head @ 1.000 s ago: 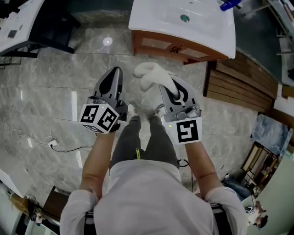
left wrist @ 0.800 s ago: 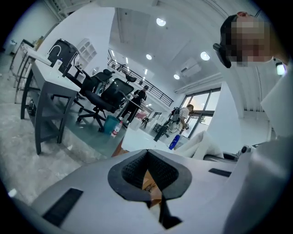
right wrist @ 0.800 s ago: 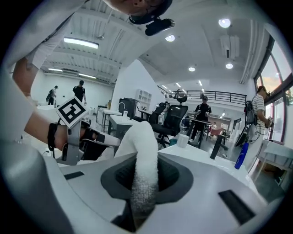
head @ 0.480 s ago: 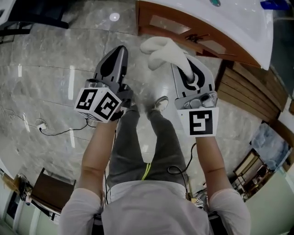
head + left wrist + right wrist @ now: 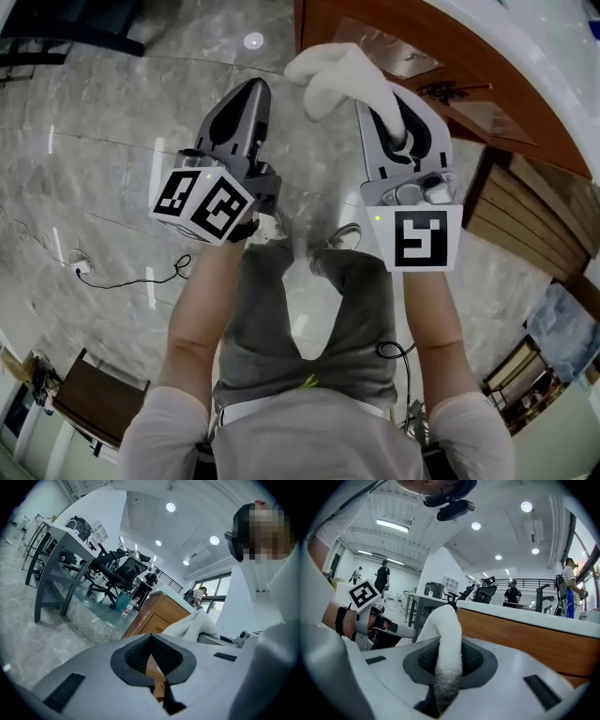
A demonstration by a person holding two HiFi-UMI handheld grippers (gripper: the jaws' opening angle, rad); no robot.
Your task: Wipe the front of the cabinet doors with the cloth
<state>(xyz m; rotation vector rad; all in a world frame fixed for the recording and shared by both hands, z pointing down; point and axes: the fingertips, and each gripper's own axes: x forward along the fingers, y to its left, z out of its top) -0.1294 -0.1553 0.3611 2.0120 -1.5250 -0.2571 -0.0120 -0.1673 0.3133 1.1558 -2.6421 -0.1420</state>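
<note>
A white cloth (image 5: 339, 77) sticks out forward from my right gripper (image 5: 394, 122), whose jaws are shut on it; in the right gripper view the cloth (image 5: 446, 653) stands up between the pads. The wooden cabinet (image 5: 441, 66) with glass-panelled doors and a dark handle (image 5: 453, 91) lies just beyond the cloth, at the top right. The cabinet's wood front (image 5: 534, 639) fills the right half of the right gripper view. My left gripper (image 5: 239, 117) hangs beside the right one, shut and holding nothing, over the marble floor; its pads meet in the left gripper view (image 5: 151, 654).
A wooden slatted panel (image 5: 525, 211) leans right of the cabinet. The person's legs and shoes (image 5: 342, 236) are below the grippers. A cable and plug (image 5: 84, 267) lie on the floor at left. Desks and office chairs (image 5: 112, 571) stand farther off.
The view has closed in on the cabinet, which now fills the top right. Both grippers have moved forward and up, the cloth nearer the cabinet door.
</note>
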